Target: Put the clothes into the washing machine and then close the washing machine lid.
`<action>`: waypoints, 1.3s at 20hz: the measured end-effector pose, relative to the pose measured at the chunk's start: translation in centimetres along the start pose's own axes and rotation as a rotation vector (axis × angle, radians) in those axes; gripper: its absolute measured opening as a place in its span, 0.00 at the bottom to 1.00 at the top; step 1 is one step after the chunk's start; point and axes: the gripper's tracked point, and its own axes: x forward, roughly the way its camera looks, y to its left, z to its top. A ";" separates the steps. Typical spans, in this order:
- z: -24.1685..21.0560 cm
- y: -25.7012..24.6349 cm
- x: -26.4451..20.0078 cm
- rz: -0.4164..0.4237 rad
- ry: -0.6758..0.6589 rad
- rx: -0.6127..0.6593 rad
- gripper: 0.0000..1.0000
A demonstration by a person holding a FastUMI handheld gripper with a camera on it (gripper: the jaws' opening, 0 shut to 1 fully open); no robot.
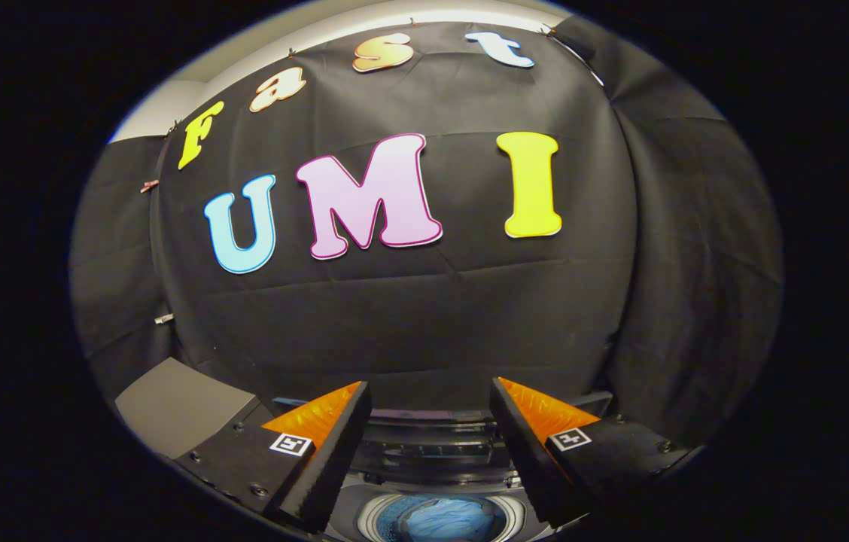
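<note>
Claw (430,421) spread, empty, above washing machine (436,452); clothes (443,521) apparently inside.

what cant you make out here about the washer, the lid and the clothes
- Washing machine, gripper view: only its back panel and drum opening show between the open gripper fingers; the fingers hide both sides.
- Lid: which part is the lid, and how it stands, cannot be told.
- Blue clothes in the drum: cut off below, so how much is inside is unclear.
- Grey box beside the machine: what it is cannot be told.

Matt black cloth wall (424,316) (creased), soft blue clothes (439,521), glossy ribbed washing machine (432,452) plastic
</note>
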 end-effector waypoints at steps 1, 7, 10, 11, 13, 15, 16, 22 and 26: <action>-0.2 -0.3 1.4 -0.019 0.017 -0.018 0.98; -5.1 -1.8 6.5 -0.089 0.196 -0.027 0.99; -4.6 -1.6 4.9 -0.067 0.149 -0.049 1.00; -4.8 -1.6 4.3 -0.063 0.150 -0.048 1.00; -5.3 -1.5 3.0 -0.063 0.135 -0.050 1.00; -5.2 -1.5 2.1 -0.076 0.112 -0.061 1.00; -5.5 -1.5 1.7 -0.084 0.110 -0.063 1.00; -6.0 -1.4 -0.4 -0.147 0.083 -0.067 1.00; -6.4 -1.4 -1.8 -0.209 0.059 -0.078 1.00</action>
